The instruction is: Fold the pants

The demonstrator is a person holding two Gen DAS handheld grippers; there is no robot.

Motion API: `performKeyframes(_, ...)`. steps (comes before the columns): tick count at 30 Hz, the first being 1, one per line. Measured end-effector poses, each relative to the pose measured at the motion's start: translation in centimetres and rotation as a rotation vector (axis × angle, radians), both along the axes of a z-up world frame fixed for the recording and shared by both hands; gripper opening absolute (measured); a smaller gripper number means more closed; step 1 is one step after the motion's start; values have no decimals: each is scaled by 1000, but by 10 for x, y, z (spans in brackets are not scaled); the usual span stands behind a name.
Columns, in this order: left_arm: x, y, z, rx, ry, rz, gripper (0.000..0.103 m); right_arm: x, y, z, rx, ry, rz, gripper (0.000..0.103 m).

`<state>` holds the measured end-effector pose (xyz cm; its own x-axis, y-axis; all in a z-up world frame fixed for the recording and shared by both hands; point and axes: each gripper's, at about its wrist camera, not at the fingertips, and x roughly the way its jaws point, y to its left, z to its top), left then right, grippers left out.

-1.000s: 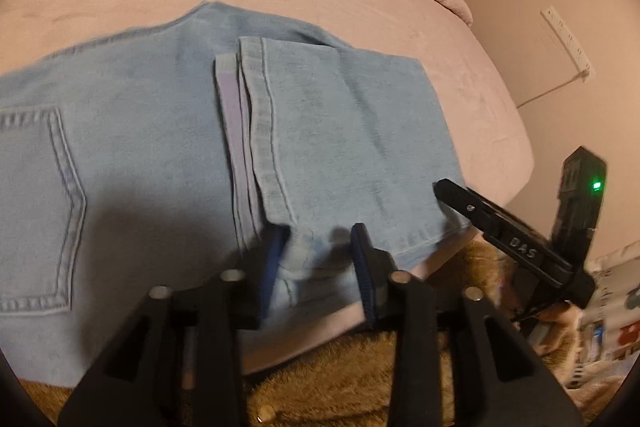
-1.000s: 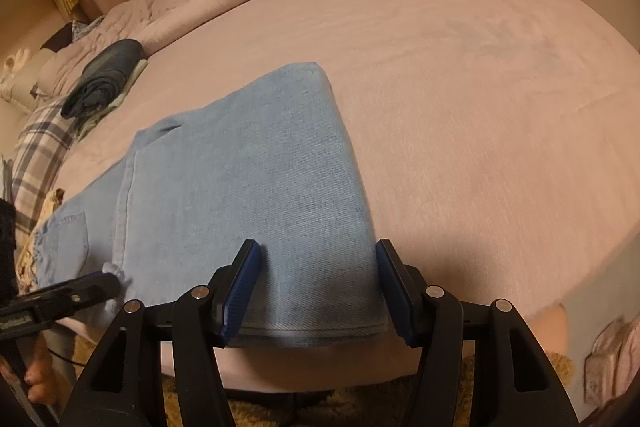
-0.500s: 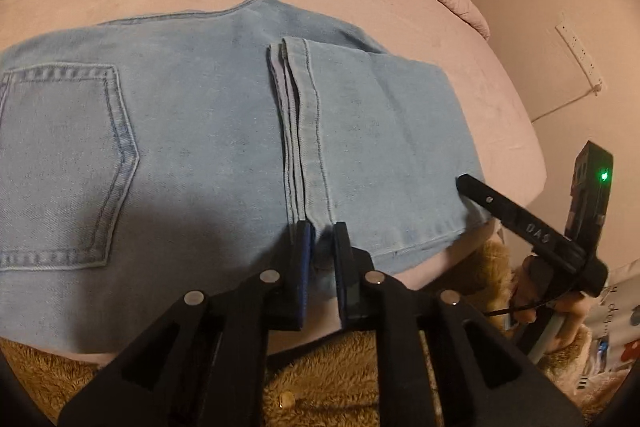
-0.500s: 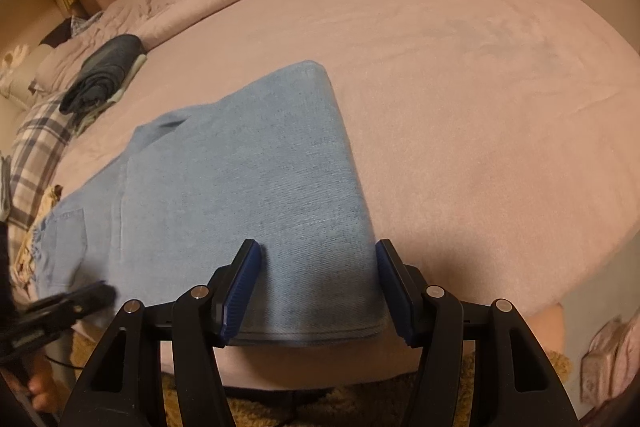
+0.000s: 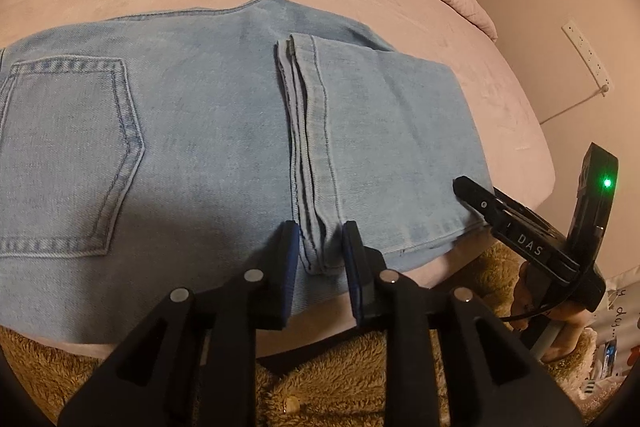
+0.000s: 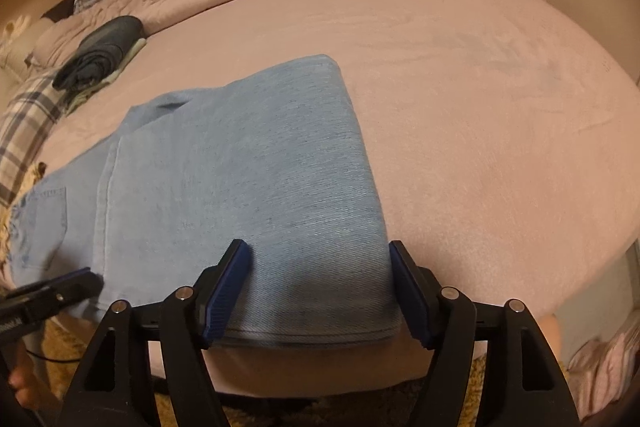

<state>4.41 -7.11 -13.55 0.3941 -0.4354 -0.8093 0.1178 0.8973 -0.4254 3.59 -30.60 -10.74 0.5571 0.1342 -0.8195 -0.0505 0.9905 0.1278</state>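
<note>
Pink bed [image 6: 480, 107] carries light-blue pants [image 5: 200, 147], folded at near edge. Left view alone shows back pocket [image 5: 68, 155], leg hems [image 5: 308, 163]. Left gripper [image 5: 320, 267] part-open astride hems; right gripper [image 6: 318, 291] wide open, empty.

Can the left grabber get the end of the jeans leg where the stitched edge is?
Probably yes. The left gripper is open with the stitched hem of the jeans lying right between its fingers, and nothing covers it.
</note>
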Motion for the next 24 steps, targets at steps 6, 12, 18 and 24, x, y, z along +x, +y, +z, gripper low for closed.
performKeyframes(6,-4,1,-1,-4,-10,11,25,-1,-1,0,-14,-12,0,72)
performKeyframes(12,-10,0,0,7,-28,16,25,-1,2,0,-31,-25,3,74)
performKeyframes(18,-11,-1,0,1,-27,16,25,1,3,-1,-39,-28,3,75)
performKeyframes(24,-11,0,1,2,-29,17,25,2,6,0,-47,-23,-2,76)
